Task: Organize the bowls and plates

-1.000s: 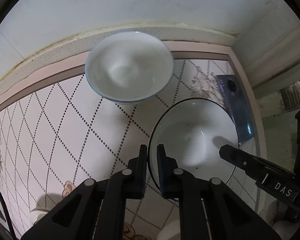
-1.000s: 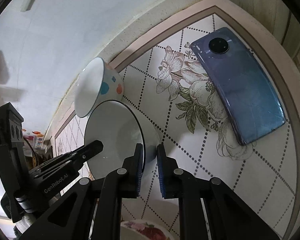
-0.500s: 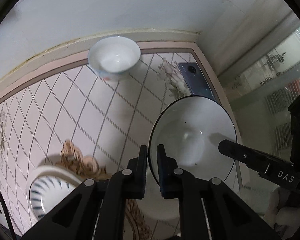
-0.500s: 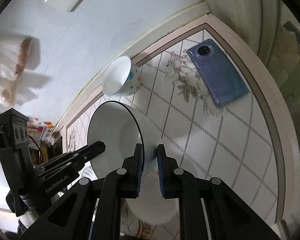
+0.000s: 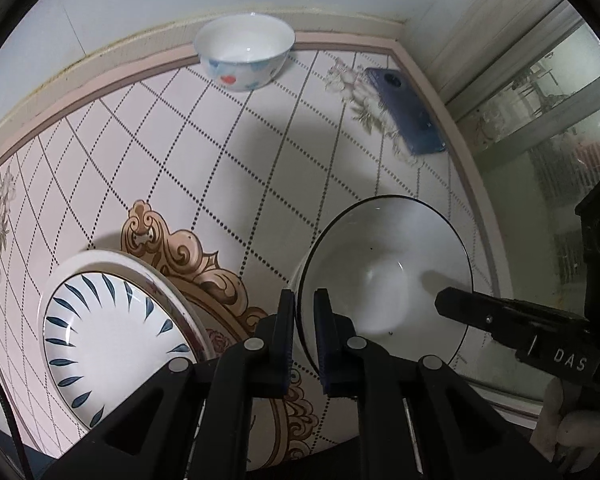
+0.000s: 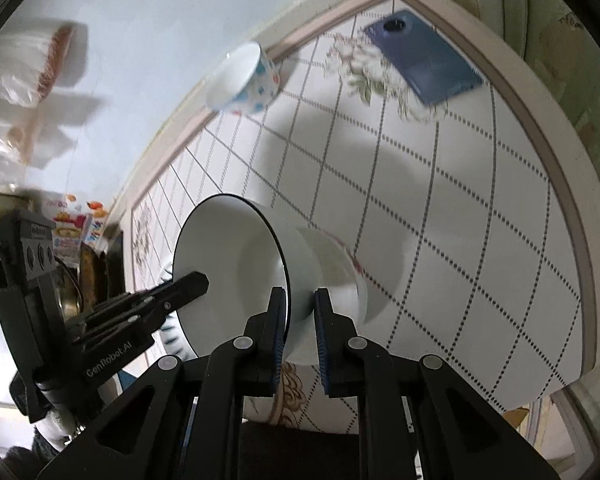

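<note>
Both your grippers are pinching the same black-rimmed bowl [image 5: 384, 280], on opposite rims. L gripper [image 5: 304, 312]: jaws nearly together, clamped on the near-left rim, one pad inside, one outside. R gripper [image 6: 300, 312]: same deal on the far rim seen from L cam, wall of the bowl between the pads. Bowl is off the table [image 5: 260, 184], tilted, hanging over the table's right-front area. Plate w/ blue leaf marks [image 5: 112, 336] sits front-left on another plate, just beside the bowl. Dotted bowl [image 5: 244, 56] is upright at the back edge by the wall, well apart. Phone [image 5: 404, 116] lies flat near the back-right corner.
</note>
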